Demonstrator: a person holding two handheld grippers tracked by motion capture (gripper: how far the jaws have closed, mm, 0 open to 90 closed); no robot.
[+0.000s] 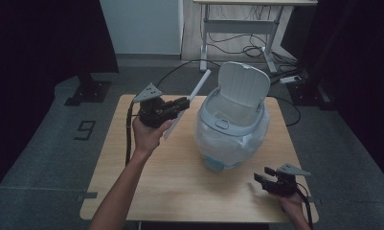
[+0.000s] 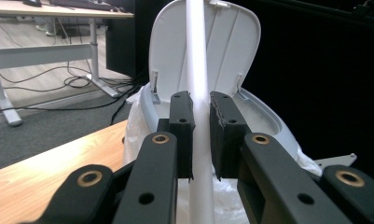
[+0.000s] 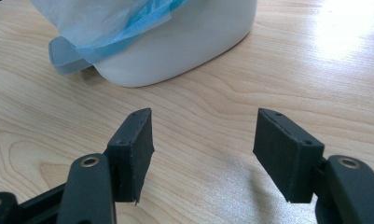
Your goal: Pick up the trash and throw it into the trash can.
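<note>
- Right now your left gripper (image 1: pixel 184 103) is clamped on a long white stick (image 1: pixel 187 104); its jaws press the stick from both sides, near the stick's middle.
- In the left gripper view the stick (image 2: pixel 197 70) runs straight up between the two black pads (image 2: pixel 182 126) and on past the raised bin lid (image 2: pixel 231 42).
- Seen from above, the stick slants, its far end pointing up and away towards the bin (image 1: pixel 230 139) and its near end dropping past your left hand (image 1: pixel 149 134).
- You hold that gripper above the surface (image 1: pixel 170 191), just to the left of the bin and not touching it.
- The bin is white, stands near the middle of the surface, and has its lid (image 1: pixel 242 86) tipped up and back.
- A thin plastic bag (image 1: pixel 254 136) lines the bin and spills over its rim.
- Your right gripper (image 1: pixel 257 179) sits low at the near right corner of the surface, in front of the bin and apart from it.
- Its jaws stand apart with nothing between them; the right gripper view shows bare wood (image 3: pixel 203 154) in the gap.
- That view also shows the bin's base (image 3: pixel 184 42) and a blue-edged fold of the bag (image 3: pixel 110 23).
</note>
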